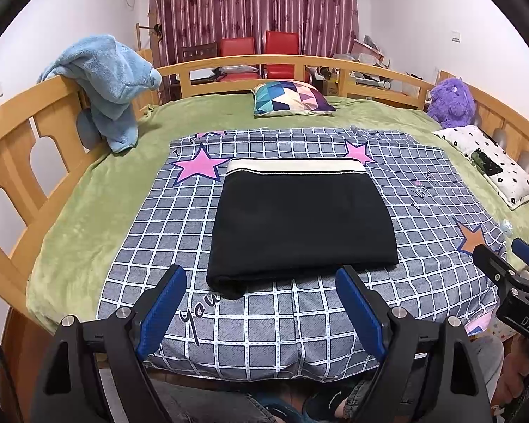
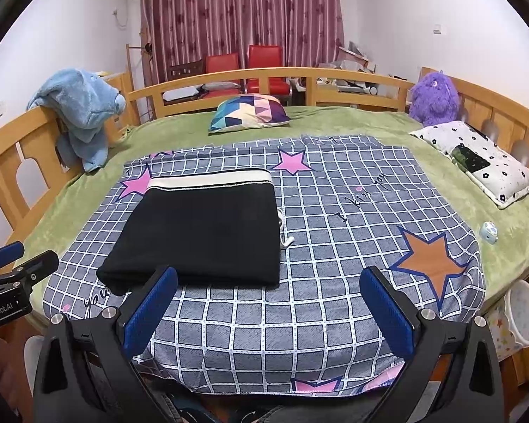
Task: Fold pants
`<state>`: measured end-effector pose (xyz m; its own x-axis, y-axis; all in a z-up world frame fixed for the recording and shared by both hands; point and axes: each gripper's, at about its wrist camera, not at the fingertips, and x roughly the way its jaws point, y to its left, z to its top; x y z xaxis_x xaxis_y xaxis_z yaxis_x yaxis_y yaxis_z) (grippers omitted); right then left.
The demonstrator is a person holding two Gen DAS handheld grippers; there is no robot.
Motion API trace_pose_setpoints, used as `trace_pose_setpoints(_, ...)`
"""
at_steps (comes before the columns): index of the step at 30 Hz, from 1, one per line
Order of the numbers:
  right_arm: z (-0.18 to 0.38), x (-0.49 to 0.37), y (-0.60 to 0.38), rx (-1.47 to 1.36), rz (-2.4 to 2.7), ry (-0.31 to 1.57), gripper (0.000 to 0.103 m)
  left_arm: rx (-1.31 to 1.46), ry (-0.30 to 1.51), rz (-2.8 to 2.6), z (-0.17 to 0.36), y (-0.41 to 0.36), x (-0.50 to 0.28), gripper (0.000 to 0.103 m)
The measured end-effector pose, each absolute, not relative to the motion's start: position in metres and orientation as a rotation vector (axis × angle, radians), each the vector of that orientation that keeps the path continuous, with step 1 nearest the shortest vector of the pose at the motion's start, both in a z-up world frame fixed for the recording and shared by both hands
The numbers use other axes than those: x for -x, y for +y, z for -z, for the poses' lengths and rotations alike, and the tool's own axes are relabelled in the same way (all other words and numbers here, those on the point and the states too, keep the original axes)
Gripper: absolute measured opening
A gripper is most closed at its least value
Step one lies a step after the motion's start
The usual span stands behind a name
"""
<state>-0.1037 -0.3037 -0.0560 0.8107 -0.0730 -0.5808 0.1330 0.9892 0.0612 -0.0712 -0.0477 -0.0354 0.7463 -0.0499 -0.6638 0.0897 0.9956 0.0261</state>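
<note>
On the checked sheet, black pants lie folded; both tools gape, empty.

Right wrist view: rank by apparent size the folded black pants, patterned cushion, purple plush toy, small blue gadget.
1. folded black pants
2. patterned cushion
3. purple plush toy, close to the cushion; both sit farther back, so unsure
4. small blue gadget

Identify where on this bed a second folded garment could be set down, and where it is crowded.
Free: the grey checked sheet right of the folded black pants, toward the orange star; also the green blanket between the triangle-patterned cushion and blue fleece. Crowded: the right edge, with the floral pillow and purple plush toy.
</note>
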Motion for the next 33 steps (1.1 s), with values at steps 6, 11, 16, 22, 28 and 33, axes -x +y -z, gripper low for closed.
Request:
trace_pose_setpoints(6, 0.0562, 0.1038, -0.304, -0.105, 0.117, 0.618, 0.102, -0.053, 0.726, 0.08, 0.0358, -0.0465, 0.0707, 0.086)
trace_pose_setpoints(11, 0.0555, 0.1043, -0.305, -0.107, 0.12, 0.614, 0.102, -0.052, 0.727, 0.079, 0.0356, -0.0473, 0.0709, 0.086)
trace_pose_setpoints(16, 0.0546, 0.1039, -0.3047, -0.108, 0.125, 0.614, 0.102, -0.049, 0.725, 0.077, 0.036, -0.0472, 0.071, 0.086)
trace_pose_setpoints(22, 0.0529, 0.1042, -0.3053, -0.115, 0.128, 0.612, 0.102, -0.048, 0.726, 0.076, 0.0363, -0.0469, 0.0712, 0.086)
trace_pose_setpoints(28, 0.0521, 0.1054, -0.3045, -0.122, 0.133, 0.61, 0.102, -0.045, 0.723, 0.076, 0.0363, -0.0477, 0.072, 0.086)
trace_pose_setpoints(33, 0.0515, 0.1062, -0.3044, -0.122, 0.134, 0.606, 0.102, -0.043, 0.722, 0.075, 0.0366, -0.0478, 0.0726, 0.086)
